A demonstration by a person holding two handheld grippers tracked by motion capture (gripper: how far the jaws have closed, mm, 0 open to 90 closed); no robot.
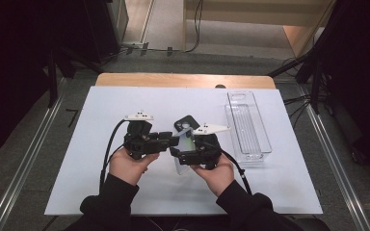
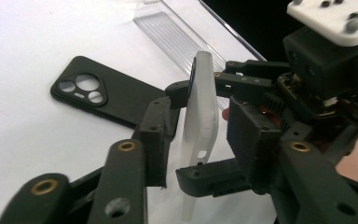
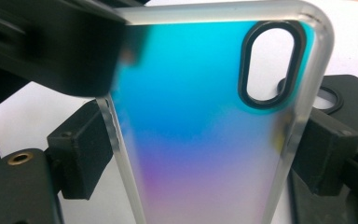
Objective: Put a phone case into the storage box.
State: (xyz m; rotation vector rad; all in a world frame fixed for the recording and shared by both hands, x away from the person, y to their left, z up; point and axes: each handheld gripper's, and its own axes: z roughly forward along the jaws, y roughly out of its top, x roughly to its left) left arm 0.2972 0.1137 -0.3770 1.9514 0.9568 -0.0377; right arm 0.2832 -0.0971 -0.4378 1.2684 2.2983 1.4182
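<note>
Gripping a clear case [image 3: 200, 140] by its edges above the desk [image 1: 101, 183], right gripper [image 1: 189, 153], left gripper [image 1: 171, 139] fingers [image 2: 156, 135] released either side of it, black case [image 1: 185, 126] just behind, tray [image 1: 248, 126] right of that.

- No text, label, brand, number or sign can be read anywhere in these pictures.
- The frosted phone case [image 3: 205, 140] between the fingers [image 3: 81, 154] bears no lettering.
- The black phone case [image 2: 102, 95] beyond the fingertips is also unmarked.
</note>
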